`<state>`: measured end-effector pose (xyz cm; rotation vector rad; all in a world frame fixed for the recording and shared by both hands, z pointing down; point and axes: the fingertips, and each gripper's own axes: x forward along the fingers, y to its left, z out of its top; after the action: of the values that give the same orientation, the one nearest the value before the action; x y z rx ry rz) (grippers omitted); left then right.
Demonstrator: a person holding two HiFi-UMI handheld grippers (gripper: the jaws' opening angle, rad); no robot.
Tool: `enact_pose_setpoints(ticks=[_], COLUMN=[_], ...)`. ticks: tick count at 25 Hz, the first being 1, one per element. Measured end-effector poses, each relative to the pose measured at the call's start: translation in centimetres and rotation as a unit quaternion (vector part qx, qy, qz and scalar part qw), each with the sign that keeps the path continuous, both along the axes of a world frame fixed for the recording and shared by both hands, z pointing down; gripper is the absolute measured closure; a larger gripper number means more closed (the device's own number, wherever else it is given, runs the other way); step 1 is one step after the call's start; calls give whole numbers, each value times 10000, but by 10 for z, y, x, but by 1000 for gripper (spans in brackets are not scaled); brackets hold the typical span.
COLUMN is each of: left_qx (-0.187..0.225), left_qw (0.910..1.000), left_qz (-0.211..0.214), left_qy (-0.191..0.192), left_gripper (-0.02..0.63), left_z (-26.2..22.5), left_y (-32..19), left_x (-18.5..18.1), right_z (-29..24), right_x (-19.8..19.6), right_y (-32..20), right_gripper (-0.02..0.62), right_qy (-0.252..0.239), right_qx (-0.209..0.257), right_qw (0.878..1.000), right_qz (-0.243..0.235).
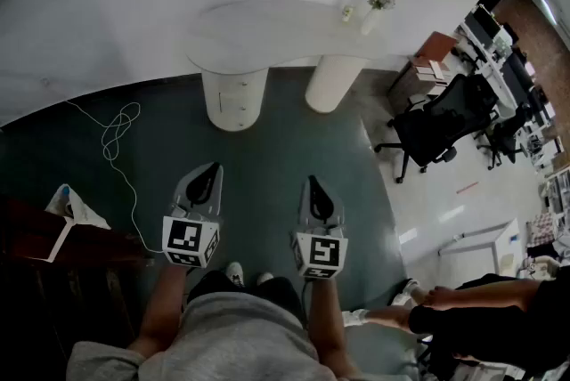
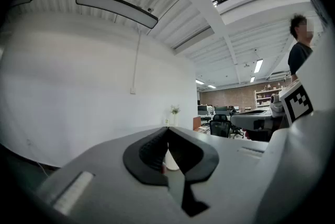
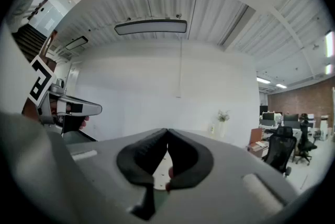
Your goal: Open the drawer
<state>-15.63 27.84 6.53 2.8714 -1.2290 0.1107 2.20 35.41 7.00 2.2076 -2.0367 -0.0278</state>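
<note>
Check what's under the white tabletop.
Two round white pedestals hold it up: the left pedestal has drawer fronts, the right pedestal looks plain. What the drawers contain is covered.

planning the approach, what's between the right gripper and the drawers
Head view: only bare floor from right gripper to drawers; white cable lies off left.
</note>
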Motion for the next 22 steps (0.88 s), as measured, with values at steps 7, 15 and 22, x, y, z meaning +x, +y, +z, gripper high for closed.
enact_pose_setpoints(ticks=[7,15,22], left_qx=[32,46,20], left_qw=[10000,10000,9999], left_qz=[38,49,-118], left_qy=[42,49,-9], left_gripper=[597,597,597], left_z=[-2,-1,10], left_y=[-3,-12,-36], left_x=[-3,4,27], right_z=[2,-1,10], right_x=[-3,6,32], right_y=[-1,-10,-42], right_gripper=[591,591,591], right_qy=[32,72,-16], right_qx=[-11,37,25], right_qw=[10000,9999,10000], right_qz=[64,91,-65])
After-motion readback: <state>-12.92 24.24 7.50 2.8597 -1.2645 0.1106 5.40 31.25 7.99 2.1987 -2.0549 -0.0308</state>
